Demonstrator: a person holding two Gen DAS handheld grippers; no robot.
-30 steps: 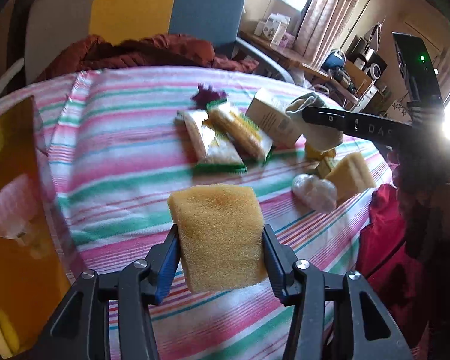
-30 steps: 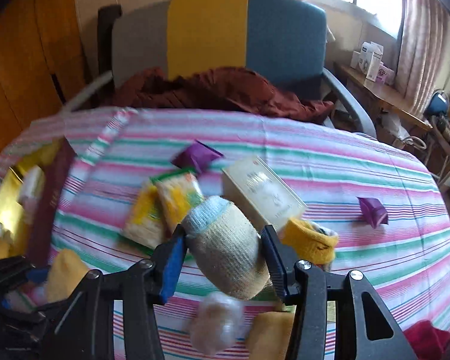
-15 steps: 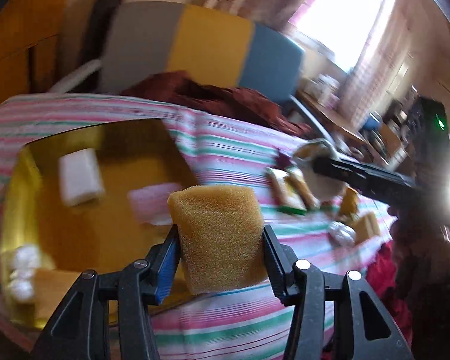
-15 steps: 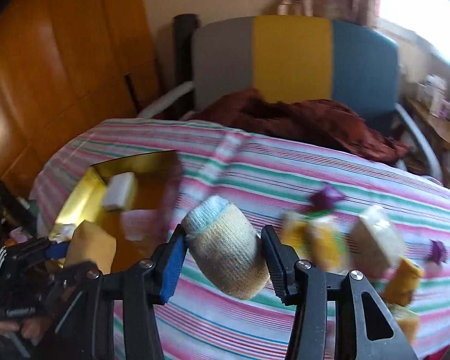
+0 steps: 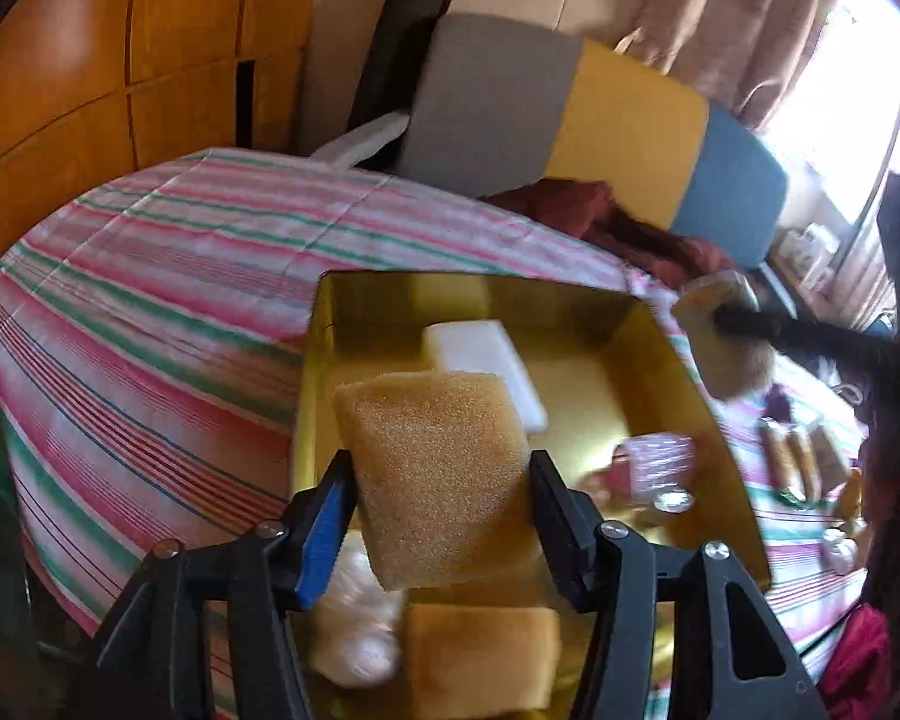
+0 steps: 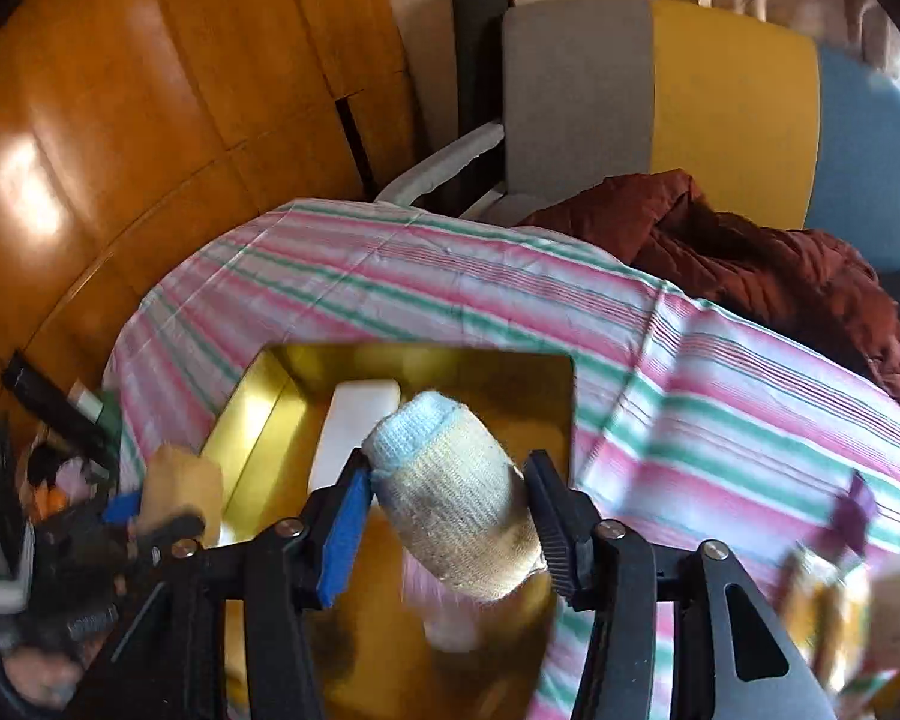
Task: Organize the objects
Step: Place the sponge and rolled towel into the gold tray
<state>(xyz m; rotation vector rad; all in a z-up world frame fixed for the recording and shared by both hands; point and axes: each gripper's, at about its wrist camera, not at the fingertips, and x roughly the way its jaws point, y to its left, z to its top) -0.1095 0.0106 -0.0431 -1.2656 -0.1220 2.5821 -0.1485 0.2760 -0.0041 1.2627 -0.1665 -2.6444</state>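
Note:
My left gripper (image 5: 441,462) hangs over the gold tray (image 5: 450,294) with the yellow sponge (image 5: 432,480) between its pads. Its jaws are opening, and the sponge still touches both pads. In the tray lie a white block (image 5: 480,360), a second yellow sponge (image 5: 480,654), a white wrapped ball (image 5: 354,630) and a pink packet (image 5: 660,456). My right gripper (image 6: 447,468) grips a rolled cream sock with a blue cuff (image 6: 456,498) above the tray's (image 6: 498,372) right part. Its jaws are opening slightly, with the sock touching both pads.
The tray sits on a round table under a pink and green striped cloth (image 5: 150,312). Snack packets (image 5: 798,462) and a purple wrapper (image 6: 852,504) lie to the right. Behind stand a grey, yellow and blue chair (image 5: 570,114) with a maroon cloth (image 6: 750,252) and a wooden wall (image 6: 120,120).
Both grippers swung left from the pile of loose items to above the gold tray, carrying the sponge and the sock with them. The left gripper also rolled.

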